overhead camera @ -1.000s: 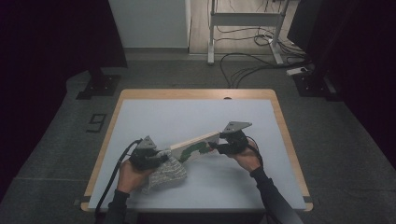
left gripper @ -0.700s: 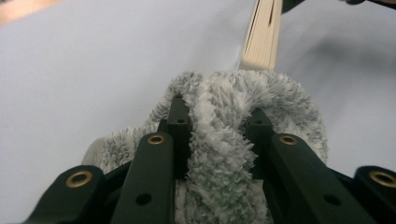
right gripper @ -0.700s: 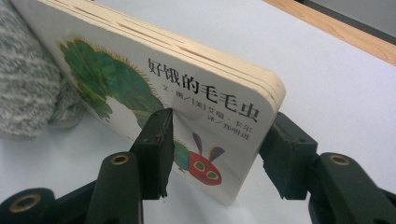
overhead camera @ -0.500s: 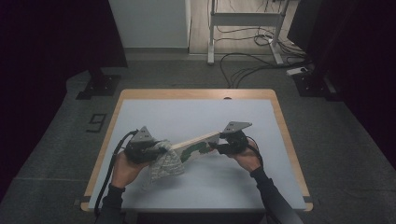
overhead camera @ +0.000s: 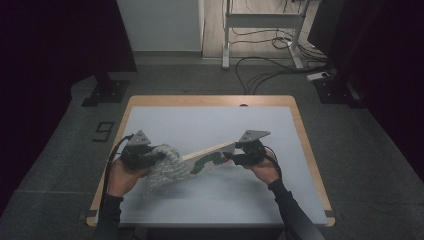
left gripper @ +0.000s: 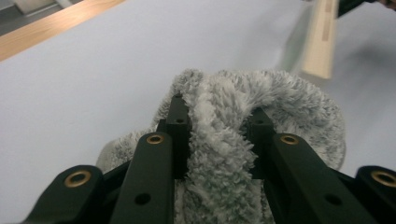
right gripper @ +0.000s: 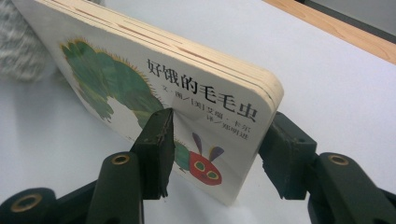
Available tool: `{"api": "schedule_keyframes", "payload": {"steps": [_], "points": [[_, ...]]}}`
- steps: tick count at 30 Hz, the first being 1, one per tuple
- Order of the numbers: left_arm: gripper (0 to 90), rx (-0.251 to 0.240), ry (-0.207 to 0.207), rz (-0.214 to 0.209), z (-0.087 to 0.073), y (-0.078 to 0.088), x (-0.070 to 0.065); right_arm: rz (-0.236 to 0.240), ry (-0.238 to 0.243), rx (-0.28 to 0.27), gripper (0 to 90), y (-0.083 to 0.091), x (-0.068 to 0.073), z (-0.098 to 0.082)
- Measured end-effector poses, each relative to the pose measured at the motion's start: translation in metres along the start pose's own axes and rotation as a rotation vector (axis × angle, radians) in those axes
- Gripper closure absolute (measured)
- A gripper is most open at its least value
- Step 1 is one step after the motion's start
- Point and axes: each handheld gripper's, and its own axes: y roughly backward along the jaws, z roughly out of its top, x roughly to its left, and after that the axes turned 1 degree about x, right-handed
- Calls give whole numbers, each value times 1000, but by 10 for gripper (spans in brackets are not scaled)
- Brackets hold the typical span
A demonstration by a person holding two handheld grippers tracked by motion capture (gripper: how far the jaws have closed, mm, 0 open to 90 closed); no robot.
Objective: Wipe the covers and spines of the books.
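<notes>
My left gripper (left gripper: 212,135) has its jaws clamped on a bunched fold of a fluffy grey cloth (left gripper: 261,107), which spills out ahead of the jaws and hangs down to the pale table (overhead camera: 200,120). My right gripper (right gripper: 217,140) is clamped on the corner of a thick board book (right gripper: 154,79) with a green caterpillar on its cover. The book tilts away from those jaws, and its far end reaches the cloth beside my left gripper.
</notes>
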Motion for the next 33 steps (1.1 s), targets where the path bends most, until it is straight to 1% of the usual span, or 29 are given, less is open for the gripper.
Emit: {"api": "schedule_keyframes", "payload": {"steps": [4,6,11,14,15,18,24,28,31,33], "points": [[699,0,25,34,-1,6,13,1,1,2,466,0,0,0],[698,-4,38,60,-1,8,19,1,1,2,467,0,0,0],[693,-7,67,112,-2,9,34,1,-1,2,467,0,0,0],[689,-10,86,145,-2,5,42,2,0,3,468,0,0,0],[688,-3,88,159,-3,2,45,2,0,3,468,1,0,0],[682,14,101,183,-5,-10,52,3,-3,3,469,1,0,0],[675,33,159,180,-16,-34,66,5,-5,2,469,1,0,0],[653,56,199,169,-30,-51,73,5,-6,2,469,1,0,-1],[639,82,215,168,-40,-61,76,9,-6,1,469,1,0,-1],[632,92,225,162,-46,-64,78,8,-6,1,470,1,0,-1]]}}
